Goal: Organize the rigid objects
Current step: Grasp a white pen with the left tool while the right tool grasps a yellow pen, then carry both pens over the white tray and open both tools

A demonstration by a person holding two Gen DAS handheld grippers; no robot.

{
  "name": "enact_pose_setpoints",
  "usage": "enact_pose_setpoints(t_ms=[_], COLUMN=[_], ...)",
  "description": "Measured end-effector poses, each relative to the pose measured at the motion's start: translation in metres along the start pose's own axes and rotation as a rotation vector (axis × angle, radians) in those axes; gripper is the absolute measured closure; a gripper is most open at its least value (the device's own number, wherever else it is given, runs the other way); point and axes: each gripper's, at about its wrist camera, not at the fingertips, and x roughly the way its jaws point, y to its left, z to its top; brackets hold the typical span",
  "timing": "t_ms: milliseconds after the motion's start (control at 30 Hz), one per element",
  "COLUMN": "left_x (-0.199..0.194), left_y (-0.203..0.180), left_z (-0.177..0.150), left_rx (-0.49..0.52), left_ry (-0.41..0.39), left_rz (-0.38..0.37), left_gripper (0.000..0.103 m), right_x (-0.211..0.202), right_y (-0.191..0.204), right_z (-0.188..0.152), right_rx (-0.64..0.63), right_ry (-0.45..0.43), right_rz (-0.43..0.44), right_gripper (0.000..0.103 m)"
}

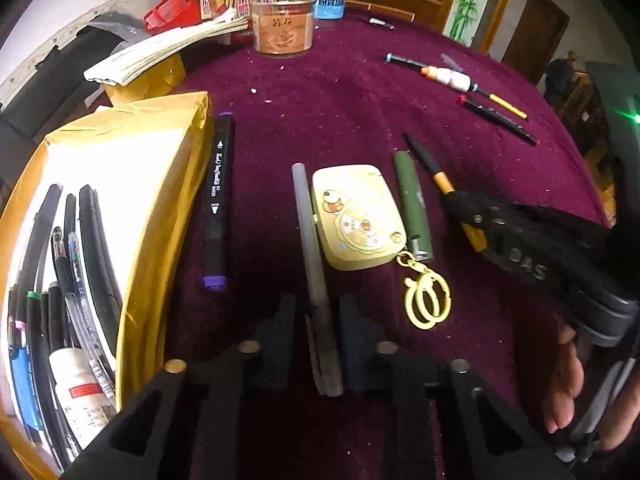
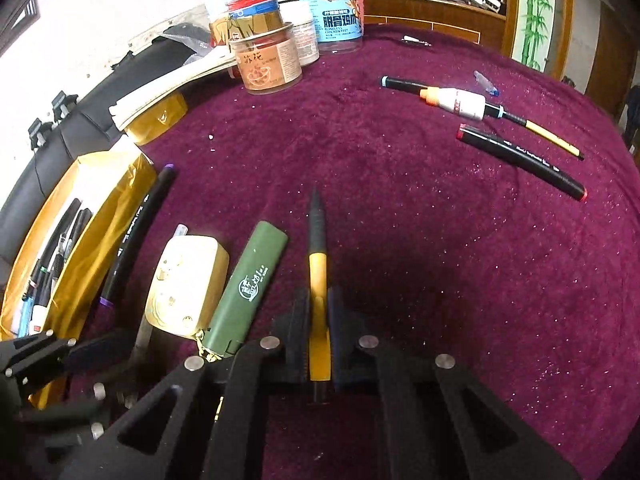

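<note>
Left gripper (image 1: pixel 316 336): jaws closed on the grey pen (image 1: pixel 310 240), gripped near its lower end. The pen's long axis runs up the frame from the jaws, nearly in line with the fingers, touching the left edge of the yellow tin (image 1: pixel 356 216). The gold box (image 1: pixel 132 216) of collected pens sits at left of frame, just beyond the purple-capped marker (image 1: pixel 218 200).

Right gripper (image 2: pixel 318 332): clamped on the orange-black pen (image 2: pixel 317 264), tip pointing up-frame. The box (image 2: pixel 100 216) lies far left, so the left hand is nearer it.
</note>
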Motion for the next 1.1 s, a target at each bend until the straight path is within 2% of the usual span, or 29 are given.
enact_pose_setpoints(t_ms=[133, 267, 333, 433, 600, 733, 800, 867, 967, 1100], left_x=[-0.006, -0.022, -0.029, -0.032, -0.020, -0.017, -0.017, -0.021, -0.037, -0.066], left_y=[0.008, 0.022, 0.022, 0.022, 0.015, 0.010, 0.016, 0.027, 0.034, 0.040], left_z=[-0.009, -0.040, -0.052, -0.056, -0.033, -0.028, -0.029, -0.031, -0.032, -0.035], left_rx=[-0.001, -0.048, -0.054, -0.055, -0.019, 0.022, -0.001, -0.058, -0.091, -0.118], left_ry=[-0.006, 0.032, 0.037, 0.032, 0.022, 0.011, 0.012, 0.014, -0.016, -0.055], left_rz=[-0.018, -0.096, -0.109, -0.086, -0.029, 0.020, -0.009, -0.069, -0.107, -0.171], left_gripper=[0.091, 0.091, 0.090, 0.088, 0.085, 0.094, 0.095, 0.096, 0.096, 0.096], right_x=[0.000, 0.000, 0.001, 0.001, 0.001, 0.001, 0.000, -0.004, -0.018, -0.036], right_y=[-0.008, -0.009, -0.008, -0.005, -0.006, -0.004, -0.005, -0.009, -0.007, 0.001], right_z=[0.001, 0.001, 0.001, 0.001, 0.000, 0.000, 0.001, 0.001, 0.003, 0.003], right_rx=[0.040, 0.058, 0.059, 0.052, 0.051, 0.034, 0.040, 0.072, 0.075, 0.056], right_ry=[0.007, 0.007, 0.003, -0.007, -0.013, -0.010, -0.011, -0.023, -0.080, -0.158], right_rz=[0.045, 0.060, 0.054, 0.043, 0.043, 0.031, 0.043, 0.103, 0.130, 0.208], right_gripper=[0.095, 0.095, 0.095, 0.095, 0.095, 0.095, 0.095, 0.095, 0.095, 0.095])
